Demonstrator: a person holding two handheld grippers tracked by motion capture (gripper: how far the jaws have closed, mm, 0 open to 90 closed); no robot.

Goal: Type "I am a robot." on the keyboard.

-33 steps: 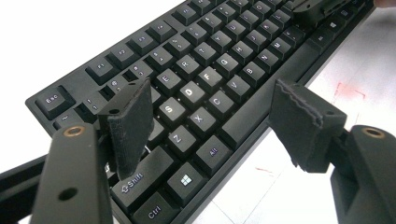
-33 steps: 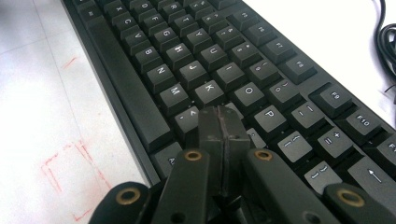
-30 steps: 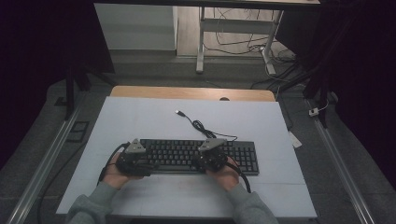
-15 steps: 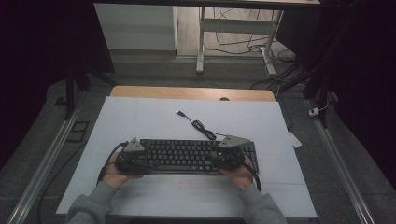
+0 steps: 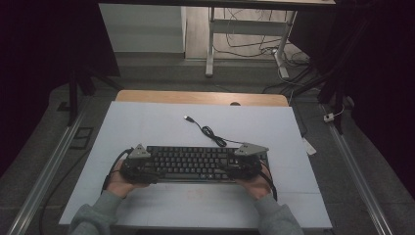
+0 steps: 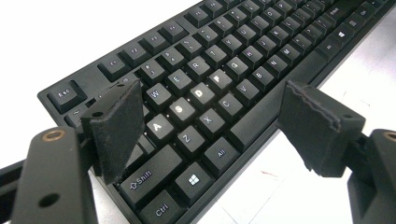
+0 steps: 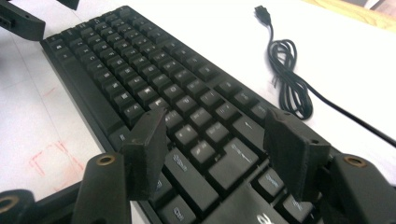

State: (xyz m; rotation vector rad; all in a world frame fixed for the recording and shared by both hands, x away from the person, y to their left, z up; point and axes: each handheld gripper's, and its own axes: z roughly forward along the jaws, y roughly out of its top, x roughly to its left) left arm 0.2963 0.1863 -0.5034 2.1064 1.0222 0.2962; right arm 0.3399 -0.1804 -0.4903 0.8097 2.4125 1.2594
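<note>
The keyboard [image 5: 193, 164] is seen lying flat on the white mat [image 5: 147, 122], near the front edge, its cable [image 5: 210, 133] coiled just behind it. The left gripper [image 6: 208, 121] is held over the keyboard's left end, jaws spread wide above the keys, nothing clamped. The right gripper [image 7: 217, 149] is poised over the right end; its jaws have just been opening, and only keys are framed between them, no pad pressing.
</note>
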